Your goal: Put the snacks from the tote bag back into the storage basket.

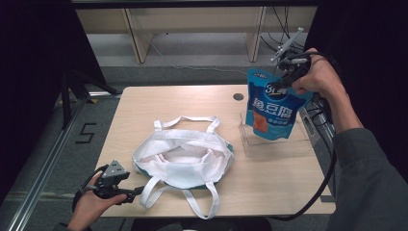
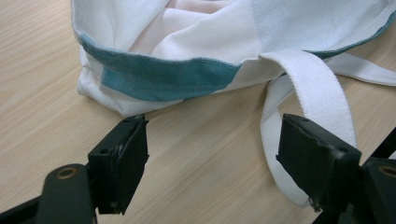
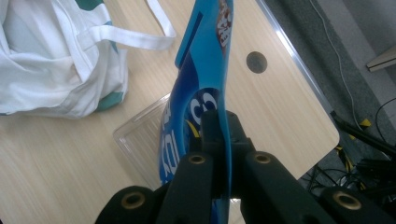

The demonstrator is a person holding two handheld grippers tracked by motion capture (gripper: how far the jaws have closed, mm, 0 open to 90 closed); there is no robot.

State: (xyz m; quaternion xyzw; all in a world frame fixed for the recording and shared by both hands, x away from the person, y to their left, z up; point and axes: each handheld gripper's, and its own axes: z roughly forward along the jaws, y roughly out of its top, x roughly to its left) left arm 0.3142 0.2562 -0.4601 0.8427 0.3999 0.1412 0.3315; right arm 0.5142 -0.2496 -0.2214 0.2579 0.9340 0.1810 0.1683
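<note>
Snack pouch (image 1: 271,111), blue and printed, hangs by its top edge from the right gripper (image 1: 284,72), up and to the right of the white tote bag (image 1: 183,159), its lower end over the clear plastic tray (image 1: 250,144). Working left to right, with the tote as landmark. Left gripper (image 1: 137,191) sits low at the tote's near-left corner, jaws spread wide and holding nothing; the left gripper view shows them flanking bare tabletop (image 2: 205,158), one strap loop (image 2: 317,102) lying just by the right-hand jaw. Likely waiting there to hold the bag mouth or a strap. Left hand (image 1: 89,204) rests at the table's near edge, gripper pointing level toward the tote. Tote lies slumped, mouth open upward, handles splayed. Right of the tote: the tray, then the pouch. Right gripper jaws clamped tight on the pouch's upper seam, so it dangles freely. Right hand (image 1: 320,77) raised, forearm angled up, gripper tilted downward.
</note>
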